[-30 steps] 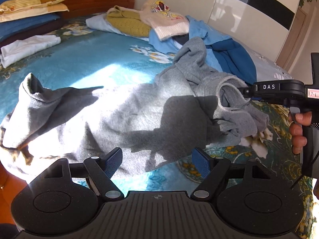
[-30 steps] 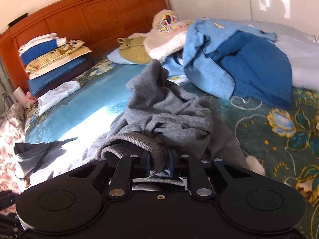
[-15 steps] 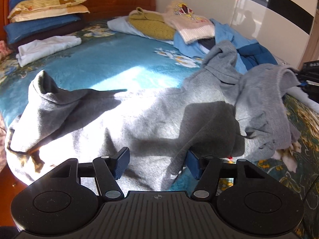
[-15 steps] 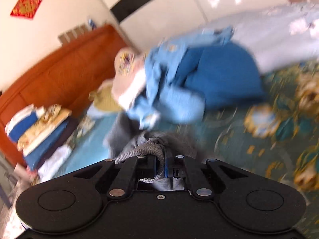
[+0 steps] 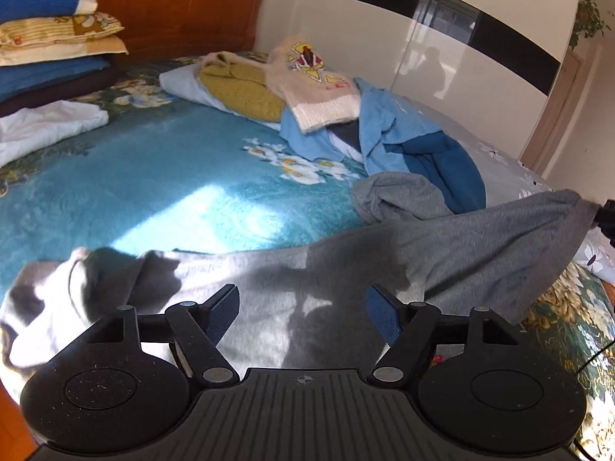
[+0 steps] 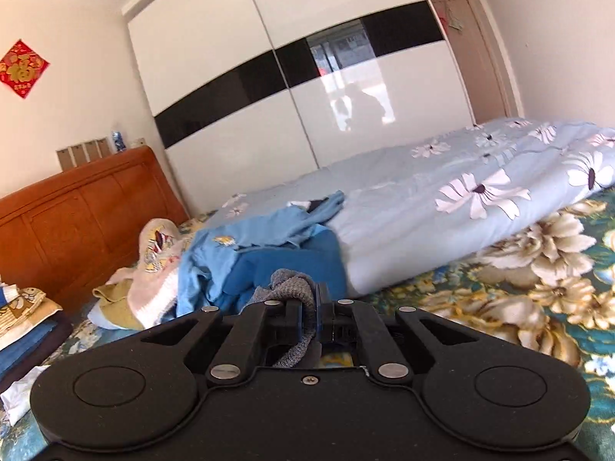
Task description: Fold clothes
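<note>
Two tongs frame one garment, and the coming move turns on how that garment runs between them. The left tongs [image 5: 301, 313] stand apart and are opening, their blue pads [image 5: 223, 313] hovering over the near part of the grey sweatshirt [image 5: 315, 269] with cloth below but nothing pressed between them. The right tongs [image 6: 316, 320] are together, clamped on a ribbed grey cuff [image 6: 294, 288] of that same sweatshirt; in the left wrist view the held end shows at the far right, lifted off the bed [image 5: 153, 176] and drawn into a taut sleeve. So the sweatshirt's long axis lies left to right across the near edge of the bed, its bunched end with the collar or hem at the near left, its stretched sleeve rising to the right. The left tongs are much the nearer to the free body of the cloth, which lies directly beneath and ahead of them. I judge that the next grip belongs there, on the near edge. Beyond it, farther up the bed, sit the unfolded blue jacket [image 5: 403, 138] and a cream knit [image 5: 319, 84], well apart from the tongs.
</note>
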The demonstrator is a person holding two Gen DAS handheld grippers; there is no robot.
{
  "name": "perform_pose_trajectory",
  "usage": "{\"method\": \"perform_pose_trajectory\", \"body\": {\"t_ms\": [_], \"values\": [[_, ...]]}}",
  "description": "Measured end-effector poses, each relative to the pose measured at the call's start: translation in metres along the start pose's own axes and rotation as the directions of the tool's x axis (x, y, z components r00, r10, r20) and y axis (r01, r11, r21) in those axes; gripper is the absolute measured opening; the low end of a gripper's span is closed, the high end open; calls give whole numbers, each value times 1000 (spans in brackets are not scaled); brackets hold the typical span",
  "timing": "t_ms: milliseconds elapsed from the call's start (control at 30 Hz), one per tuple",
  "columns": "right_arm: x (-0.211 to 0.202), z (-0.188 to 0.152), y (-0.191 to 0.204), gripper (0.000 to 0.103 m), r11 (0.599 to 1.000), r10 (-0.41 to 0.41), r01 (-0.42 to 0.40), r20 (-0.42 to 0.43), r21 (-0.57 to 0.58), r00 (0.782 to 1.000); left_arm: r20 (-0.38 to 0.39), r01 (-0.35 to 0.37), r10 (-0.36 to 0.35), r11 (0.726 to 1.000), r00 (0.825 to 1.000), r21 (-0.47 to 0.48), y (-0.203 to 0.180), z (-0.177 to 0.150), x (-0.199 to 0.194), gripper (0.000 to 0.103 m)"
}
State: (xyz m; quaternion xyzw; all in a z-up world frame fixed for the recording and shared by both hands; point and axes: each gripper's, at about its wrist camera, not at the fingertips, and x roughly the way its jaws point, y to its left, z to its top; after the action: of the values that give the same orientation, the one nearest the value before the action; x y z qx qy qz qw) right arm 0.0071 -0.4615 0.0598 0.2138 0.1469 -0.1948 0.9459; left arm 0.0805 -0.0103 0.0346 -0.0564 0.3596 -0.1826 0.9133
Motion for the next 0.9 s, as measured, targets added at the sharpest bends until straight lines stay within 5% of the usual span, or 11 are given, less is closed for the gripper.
{"method": "perform_pose_trajectory", "body": {"t_ms": [267, 467, 600, 733, 800, 900], "values": [[21, -43, -35, 10, 992, -93, 104, -151, 66, 984, -56, 94, -93, 995, 994, 17, -19, 60, 103, 68], [24, -49, -42, 13, 991, -105, 118, -177, 62, 979, -102, 140, -137, 990, 985, 18, -39, 83, 182, 36], [29, -52, -41, 14, 990, -120, 132, -195, 50, 973, -148, 161, -159, 987, 976, 3, -48, 87, 226, 36], [36, -58, -39, 15, 989, -130, 144, -232, 45, 964, -173, 185, -191, 981, 966, -54, -49, 81, 250, 38], [39, -62, -38, 15, 986, -139, 158, -252, 55, 958, -166, 154, -162, 986, 973, -58, -44, 80, 254, 22], [38, -60, -33, 13, 989, -116, 134, -229, 67, 967, -84, 135, -144, 985, 986, -105, -34, 81, 243, 13]]}}
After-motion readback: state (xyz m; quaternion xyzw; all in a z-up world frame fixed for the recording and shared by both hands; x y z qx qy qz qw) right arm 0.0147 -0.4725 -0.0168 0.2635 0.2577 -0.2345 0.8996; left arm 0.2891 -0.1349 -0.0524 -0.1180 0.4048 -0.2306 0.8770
